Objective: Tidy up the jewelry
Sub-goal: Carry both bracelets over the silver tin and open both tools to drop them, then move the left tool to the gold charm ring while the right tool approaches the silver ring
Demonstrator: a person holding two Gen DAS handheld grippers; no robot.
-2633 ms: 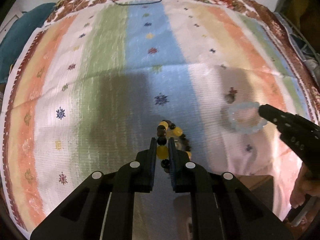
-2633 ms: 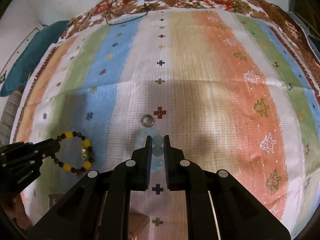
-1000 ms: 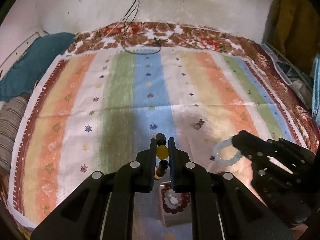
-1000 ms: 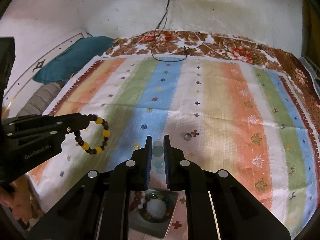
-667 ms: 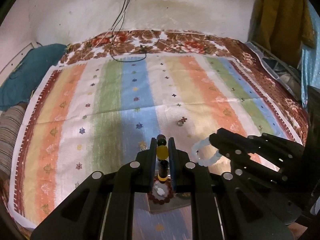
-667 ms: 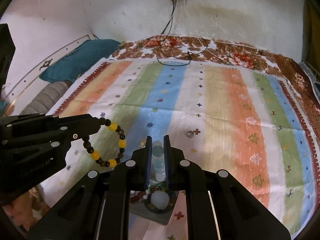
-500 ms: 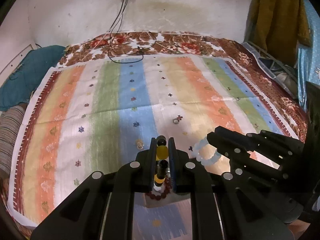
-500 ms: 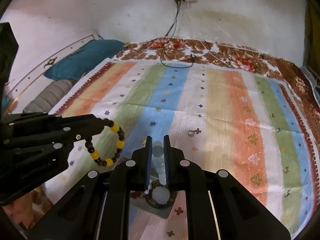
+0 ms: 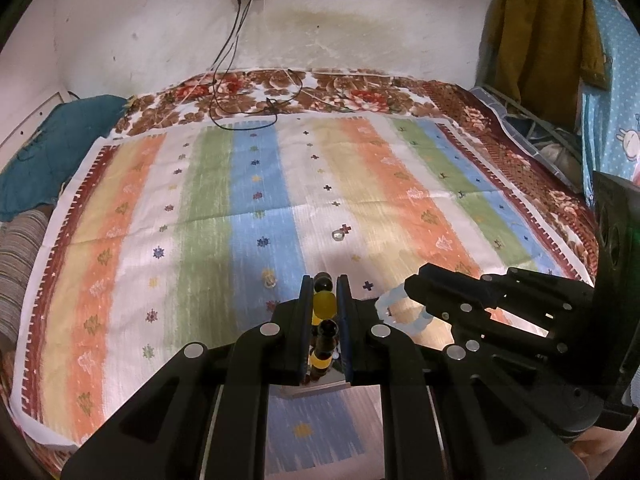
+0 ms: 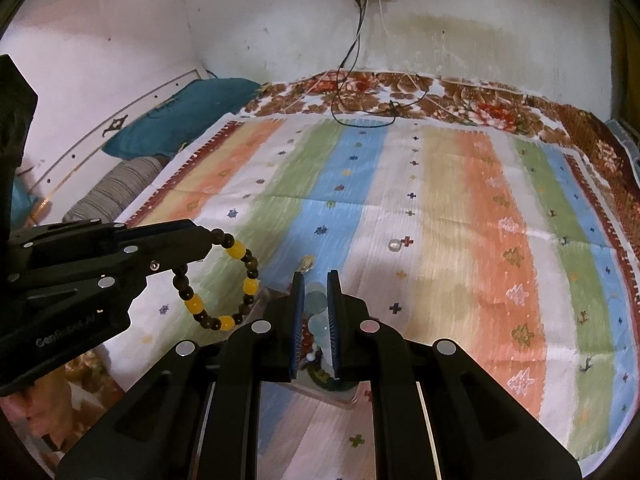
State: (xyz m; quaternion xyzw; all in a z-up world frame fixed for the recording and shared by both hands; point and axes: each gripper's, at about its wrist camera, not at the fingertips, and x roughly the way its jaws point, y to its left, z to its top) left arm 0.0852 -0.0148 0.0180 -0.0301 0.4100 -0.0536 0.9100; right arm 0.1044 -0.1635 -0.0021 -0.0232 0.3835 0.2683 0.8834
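Observation:
My left gripper (image 9: 325,282) is shut on a bracelet of brown and yellow beads (image 9: 325,305), held in the air. In the right wrist view this bracelet (image 10: 251,286) hangs as a ring from the left gripper (image 10: 206,240). A pale blue bead bracelet (image 10: 317,300) is pinched in my shut right gripper (image 10: 314,280). The left wrist view shows the same pale bracelet (image 9: 385,301) at the right gripper's tip (image 9: 412,284). Below both sets of fingers lies a small jewelry box (image 10: 345,397) with bracelets in it, mostly hidden.
A striped cloth (image 9: 256,184) covers the bed. On it lie a clear round bead (image 9: 338,234) and a small gold charm (image 9: 269,278). Black cables (image 9: 244,112) trail from a wall socket at the far edge. A teal pillow (image 10: 188,116) lies at the left.
Both grippers have drawn back toward the near edge of the cloth with their bracelets and come closer together. The jewelry box has slid further under the fingers.

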